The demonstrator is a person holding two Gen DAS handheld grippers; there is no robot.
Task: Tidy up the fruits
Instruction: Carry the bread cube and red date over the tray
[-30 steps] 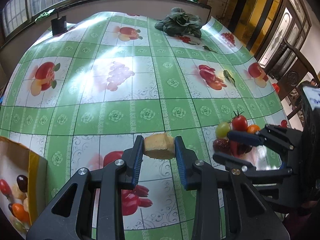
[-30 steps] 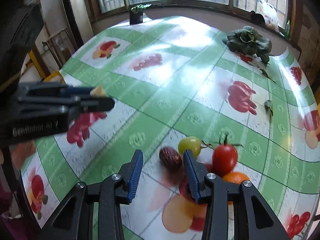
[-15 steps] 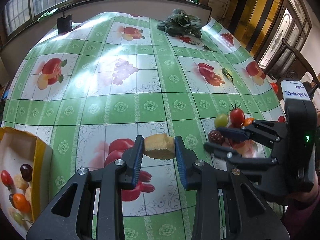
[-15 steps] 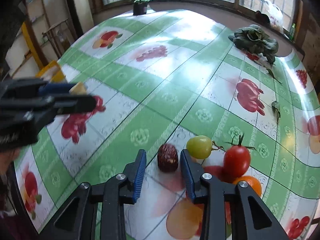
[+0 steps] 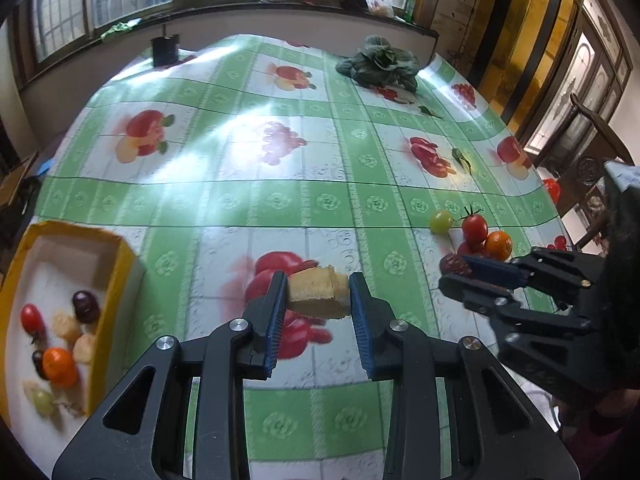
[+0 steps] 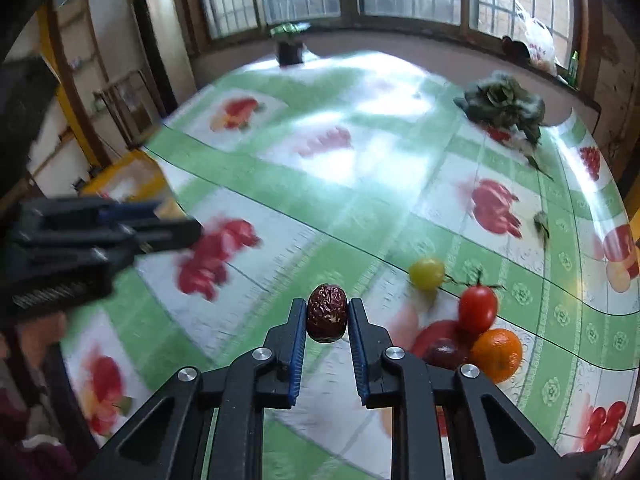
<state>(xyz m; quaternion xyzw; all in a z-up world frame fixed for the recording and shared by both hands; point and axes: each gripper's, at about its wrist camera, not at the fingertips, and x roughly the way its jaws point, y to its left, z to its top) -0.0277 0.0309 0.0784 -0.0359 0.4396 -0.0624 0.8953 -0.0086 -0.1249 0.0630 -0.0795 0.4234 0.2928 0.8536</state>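
Observation:
My left gripper (image 5: 318,292) is shut on a pale yellow fruit chunk (image 5: 318,294), held above the tablecloth. A yellow tray (image 5: 116,276) with several small fruits sits at the left edge. My right gripper (image 6: 326,316) is shut on a wrinkled red date (image 6: 326,314), lifted off the cloth; it shows at the right of the left wrist view (image 5: 464,272). On the cloth lie a green grape (image 6: 426,274), a red tomato (image 6: 478,308), an orange (image 6: 498,354) and a dark red fruit (image 6: 442,352).
A leafy cabbage (image 5: 380,62) lies at the far end of the table. A dark pot (image 5: 164,50) stands at the far left corner. A wooden chair (image 5: 592,148) stands off the right edge. The left gripper shows blurred at the left of the right wrist view (image 6: 120,224).
The right gripper closed on the date and lifted it off the cloth. The left gripper, still holding the chunk, moved left; more of the yellow tray is in view.

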